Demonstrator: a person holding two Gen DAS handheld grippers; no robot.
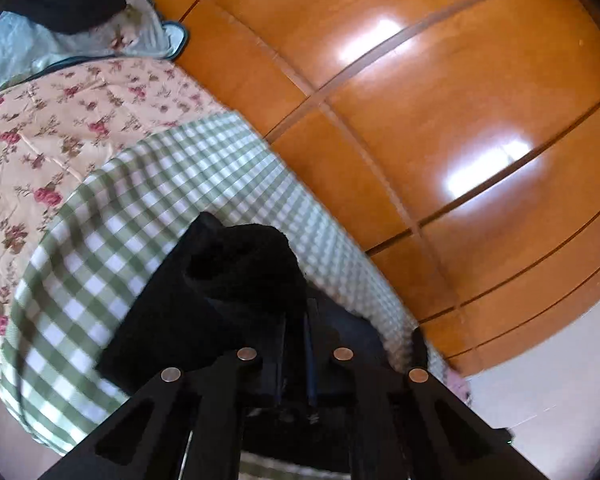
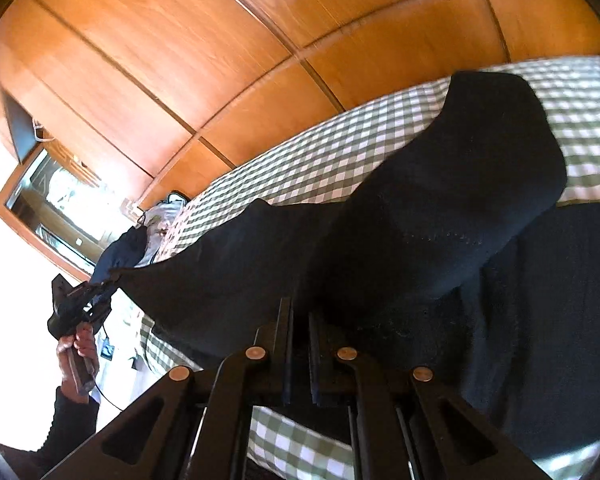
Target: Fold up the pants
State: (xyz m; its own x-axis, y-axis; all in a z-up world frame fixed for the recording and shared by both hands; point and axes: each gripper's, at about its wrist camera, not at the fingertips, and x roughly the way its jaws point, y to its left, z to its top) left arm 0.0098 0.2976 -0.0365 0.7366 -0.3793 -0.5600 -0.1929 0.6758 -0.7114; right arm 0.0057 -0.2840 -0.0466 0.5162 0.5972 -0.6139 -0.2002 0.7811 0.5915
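Observation:
Black pants [image 2: 440, 208] lie over a green-and-white checked cloth [image 2: 324, 156] on a bed. My right gripper [image 2: 300, 312] is shut on an edge of the pants and holds them lifted. My left gripper [image 1: 298, 312] is shut on another bunched edge of the pants [image 1: 236, 272]. The left gripper also shows in the right wrist view [image 2: 100, 284], held in a hand at the far left, pinching a corner of the pants so the fabric stretches between both grippers.
A flowered bedspread [image 1: 60, 128] lies under the checked cloth [image 1: 148, 192]. Dark clothing and a pale pillow [image 1: 60, 4] sit at the bed's far end. A glossy wooden wardrobe [image 1: 440, 120] stands close behind the bed. A framed mirror [image 2: 56, 204] is at left.

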